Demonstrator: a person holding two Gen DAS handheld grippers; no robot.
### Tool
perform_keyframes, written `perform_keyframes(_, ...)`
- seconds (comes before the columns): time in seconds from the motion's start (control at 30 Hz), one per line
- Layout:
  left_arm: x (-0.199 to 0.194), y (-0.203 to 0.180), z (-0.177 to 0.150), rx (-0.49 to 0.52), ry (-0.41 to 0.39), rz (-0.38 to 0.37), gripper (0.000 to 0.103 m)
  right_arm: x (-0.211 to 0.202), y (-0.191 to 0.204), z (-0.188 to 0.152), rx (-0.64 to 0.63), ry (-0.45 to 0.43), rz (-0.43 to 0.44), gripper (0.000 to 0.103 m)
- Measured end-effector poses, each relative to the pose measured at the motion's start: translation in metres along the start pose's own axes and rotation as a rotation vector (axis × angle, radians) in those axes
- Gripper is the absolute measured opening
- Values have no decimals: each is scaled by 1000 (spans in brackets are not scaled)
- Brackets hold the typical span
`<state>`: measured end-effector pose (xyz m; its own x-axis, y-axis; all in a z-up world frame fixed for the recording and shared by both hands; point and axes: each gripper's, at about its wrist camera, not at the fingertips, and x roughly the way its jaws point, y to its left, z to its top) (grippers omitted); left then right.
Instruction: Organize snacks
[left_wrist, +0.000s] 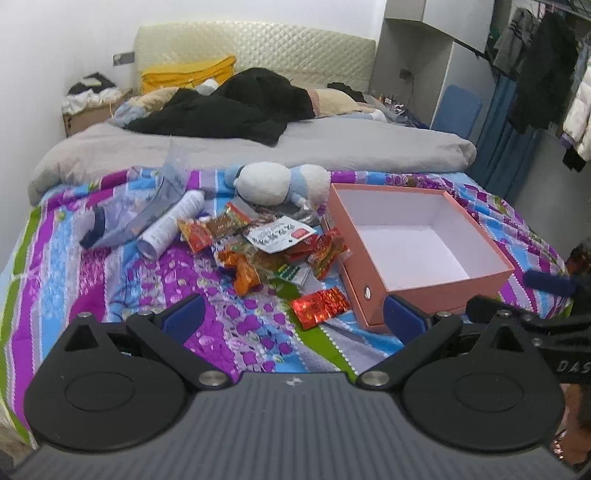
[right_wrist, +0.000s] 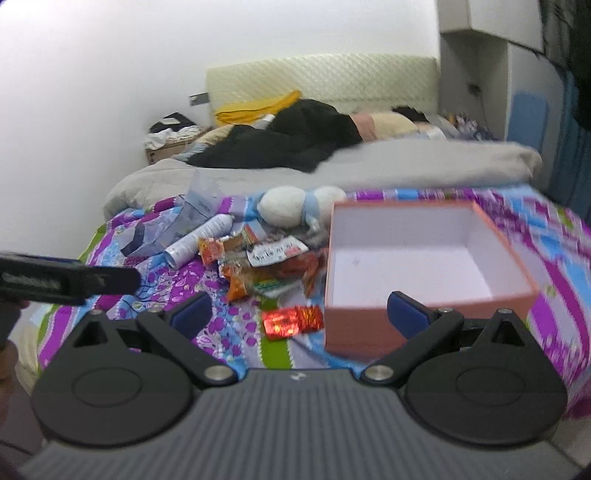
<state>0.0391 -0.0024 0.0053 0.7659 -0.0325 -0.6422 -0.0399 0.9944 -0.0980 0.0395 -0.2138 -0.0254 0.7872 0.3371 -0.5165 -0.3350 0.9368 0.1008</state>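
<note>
So the snacks are all dumped in one heap (left_wrist: 266, 243) on the purple patterned bedspread (left_wrist: 229, 325), just left of an open pink box (left_wrist: 436, 295) that's got nothing in it yet. One shiny red foil packet (left_wrist: 320, 307) sits apart from the rest, nearer the edge of the bed and just beside the box's near-left corner.

Both tools are hanging back with nothing in them. The left gripper (left_wrist: 293, 319) has its blue pads spread wide, and the right gripper (right_wrist: 299, 315) is spread just as wide, hovering in front of the box and the red packet.

Handling-wise, these look like light, crinkly little sachets, soft and floppy, and the foil probably slides a bit. I'd pinch one by a crimped end seal or flat across the middle; squeezing the belly hard could crush whatever's inside. The stray red one seems the easy first grab since nothing overlaps it.

Counting: one box, one loose red packet, and I'd say roughly eight to ten packets in the heap, but they overlap too much for a real number. Also one plush toy (left_wrist: 273, 184) at the far side, one white spray can (left_wrist: 171, 223) and one crumpled clear bag (left_wrist: 147, 210) to the left, none of which look like snacks.
</note>
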Motion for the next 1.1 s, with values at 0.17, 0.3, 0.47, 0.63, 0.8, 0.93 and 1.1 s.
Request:
perform_keyframes(0.17, 6, -6, 14, 19, 10, 1, 103, 2, -1, 18, -12, 4, 49, 103)
perform_keyframes(0.3, 13, -3, 25, 13, 31, 10, 103, 9, -1, 33, -49, 42, 39, 103)
perform_keyframes(0.47, 21, 4, 38, 7, 55, 9, 103, 16, -8, 67, -88, 104, 7, 103)
perform_keyframes(0.63, 41, 16, 49, -15, 74, 16, 103, 32, -13, 97, -58, 146, -37, 103)
perform_keyframes(0.8, 54, 28, 57, -15, 67, 42, 103, 46, -6, 107, -89, 193, -52, 103)
perform_keyframes(0.93, 59, 40, 61, -30, 61, 67, 103, 53, -3, 117, -77, 190, -57, 103)
perform_keyframes(1.1, 56, 55, 60, -65, 48, 89, 103, 65, -5, 110, -109, 206, -53, 103)
